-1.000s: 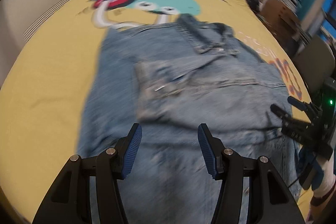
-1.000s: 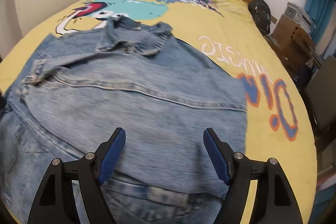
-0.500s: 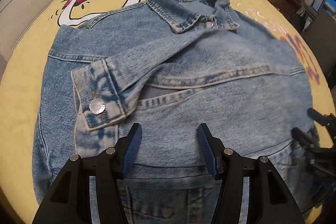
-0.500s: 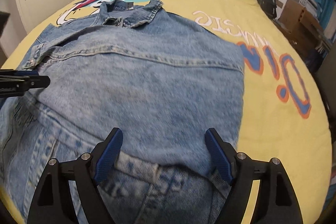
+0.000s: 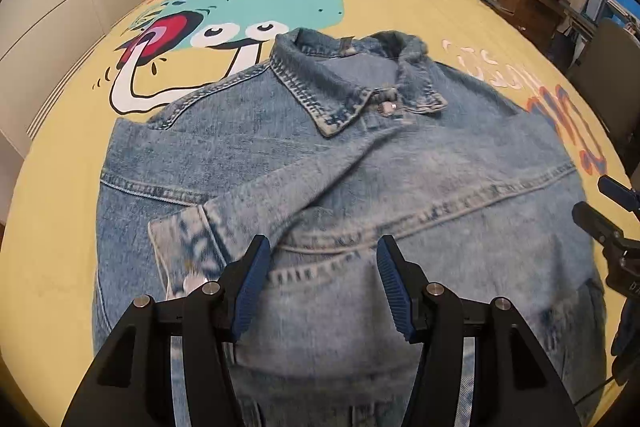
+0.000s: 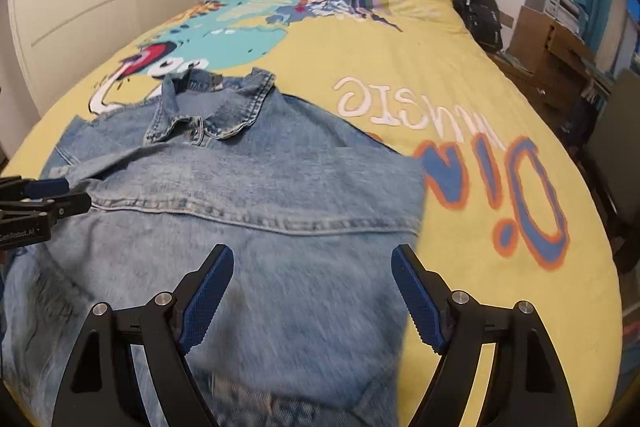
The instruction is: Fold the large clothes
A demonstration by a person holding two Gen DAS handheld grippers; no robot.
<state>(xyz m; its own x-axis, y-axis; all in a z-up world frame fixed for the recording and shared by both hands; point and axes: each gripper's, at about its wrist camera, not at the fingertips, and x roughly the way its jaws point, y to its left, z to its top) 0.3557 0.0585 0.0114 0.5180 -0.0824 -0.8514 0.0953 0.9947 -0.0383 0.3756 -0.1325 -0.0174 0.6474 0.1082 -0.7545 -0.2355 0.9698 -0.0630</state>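
The denim jacket (image 5: 360, 187) fills the frame's centre, spread on the yellow bedspread (image 5: 60, 227); it looks heavy, stiff-seamed yet pliable, best pinched at hem or shoulder seams; left gripper (image 5: 318, 283) and right gripper (image 6: 308, 291) hover above it, jaws wide apart, holding nothing.

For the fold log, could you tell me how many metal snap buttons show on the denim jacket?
2: one snap button at the collar, another snap button on the folded sleeve cuff by the left gripper. Others may be hidden.
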